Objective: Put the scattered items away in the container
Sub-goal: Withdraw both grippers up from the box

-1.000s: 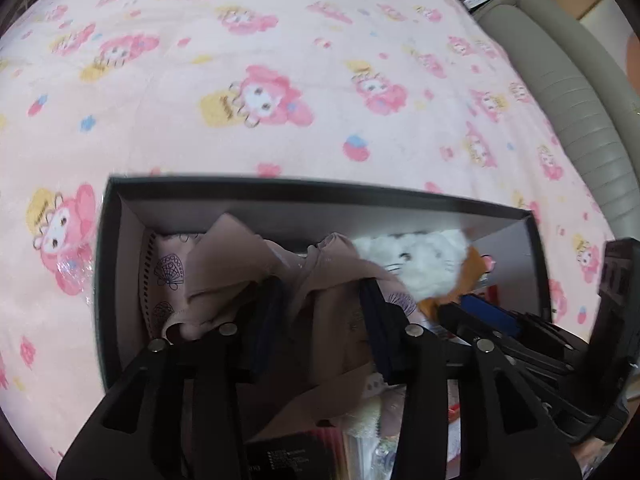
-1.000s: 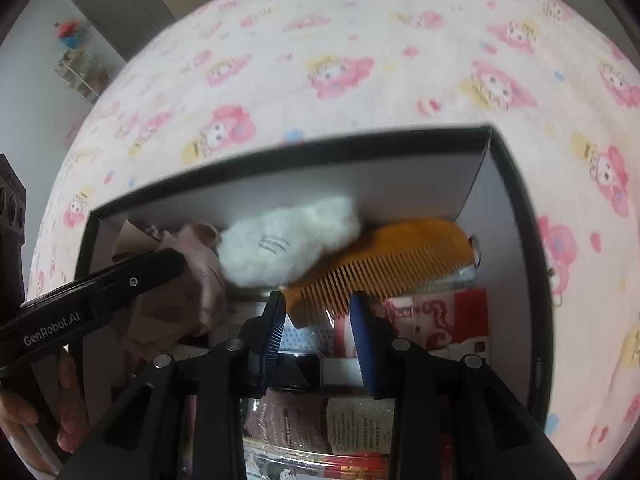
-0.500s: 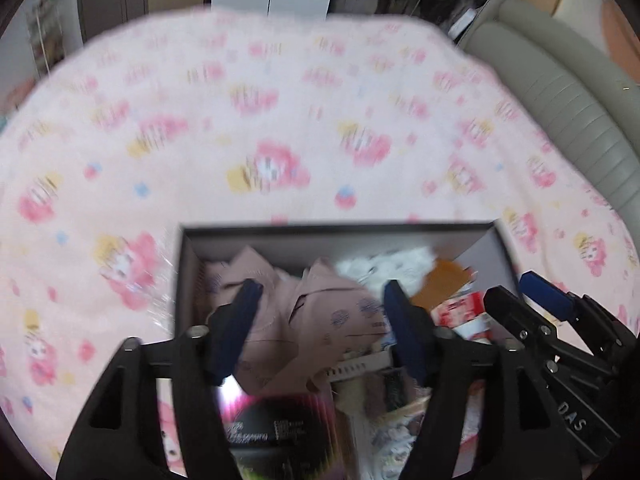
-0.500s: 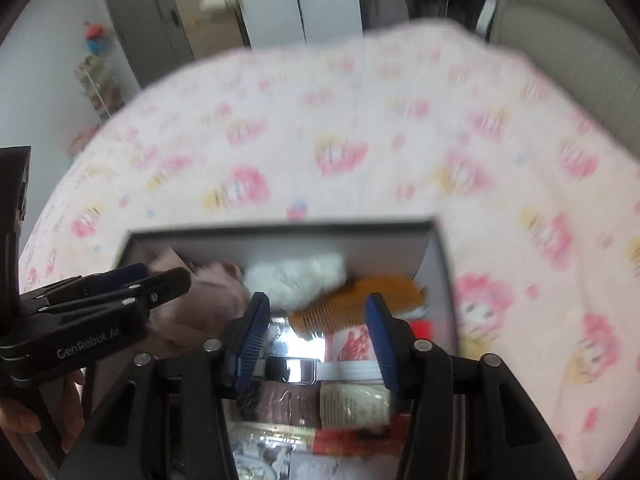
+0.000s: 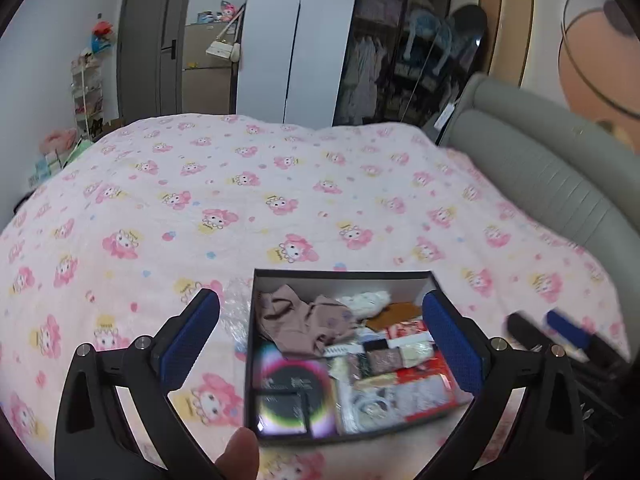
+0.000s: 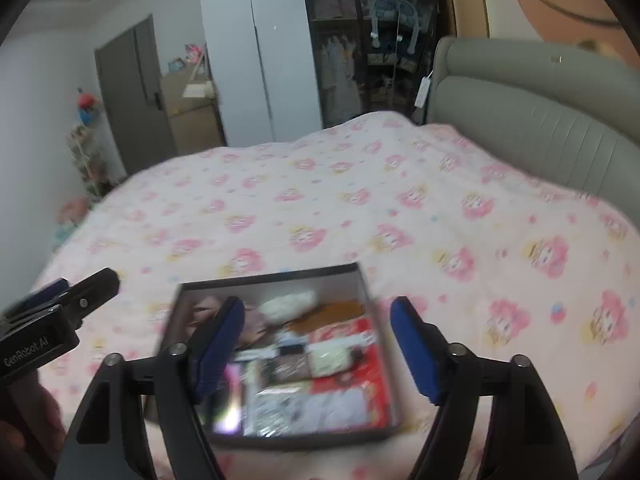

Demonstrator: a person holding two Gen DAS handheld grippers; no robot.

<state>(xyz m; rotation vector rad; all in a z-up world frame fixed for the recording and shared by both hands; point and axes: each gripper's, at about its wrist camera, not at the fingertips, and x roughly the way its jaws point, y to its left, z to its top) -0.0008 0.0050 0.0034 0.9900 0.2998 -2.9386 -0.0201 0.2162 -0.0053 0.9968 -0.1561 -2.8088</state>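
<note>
Holding both tongs released and empty, jaws just spread: my left gripper [image 5: 320, 340] and right gripper [image 6: 318, 344] hang above the filled box [image 5: 340, 275], at six o'clock on the bedspread [image 5: 240, 184].

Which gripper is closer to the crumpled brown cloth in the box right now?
Left. The left gripper, open and empty, hangs above the box with the brown cloth between its fingers in view. The right gripper, also open and empty, hangs over the box's right part, away from the cloth.
</note>
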